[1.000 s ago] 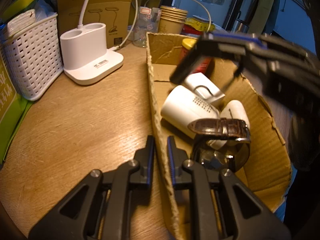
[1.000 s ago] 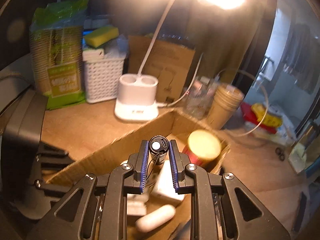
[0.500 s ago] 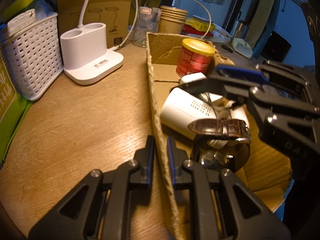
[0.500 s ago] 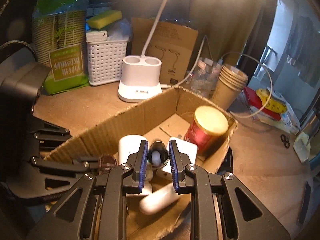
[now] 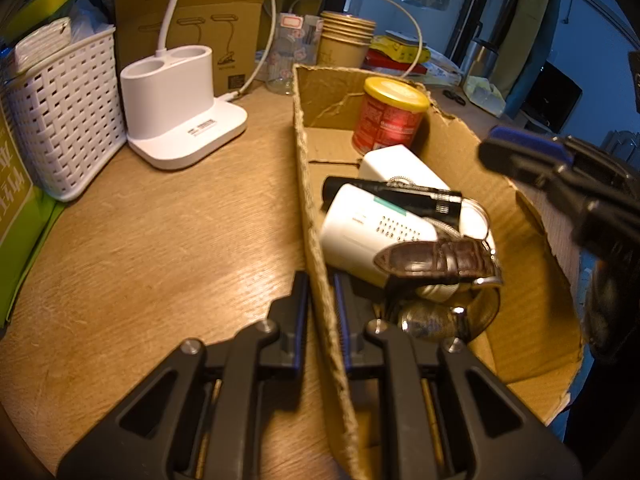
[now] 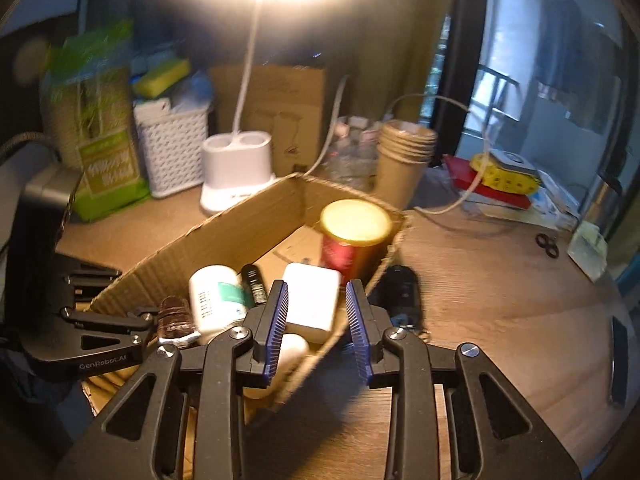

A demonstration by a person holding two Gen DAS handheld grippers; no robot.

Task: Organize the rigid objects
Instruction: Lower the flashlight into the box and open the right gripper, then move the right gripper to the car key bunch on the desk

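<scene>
The left gripper [image 5: 321, 308] pinches the rough corrugated side wall of the cardboard box [image 5: 310, 184], one finger outside on the wood-grain table [image 5: 160, 240], one inside. Just ahead of its inner finger lies a brown grained-leather watch [image 5: 440, 258] over a smooth white rounded device [image 5: 368, 232] dotted with small holes. Beyond that a slim black cylindrical flashlight [image 5: 394, 194] lies across the device and a white blocky charger [image 5: 396, 166]. At the far end stands a red can with a yellow lid [image 5: 390, 114].

The right gripper [image 6: 316, 328] hangs over the box's opposite rim with its ribbed blue pads spread wide, empty. Ahead and right of it, a black oval key fob [image 6: 402, 294] lies on the table outside the box
</scene>
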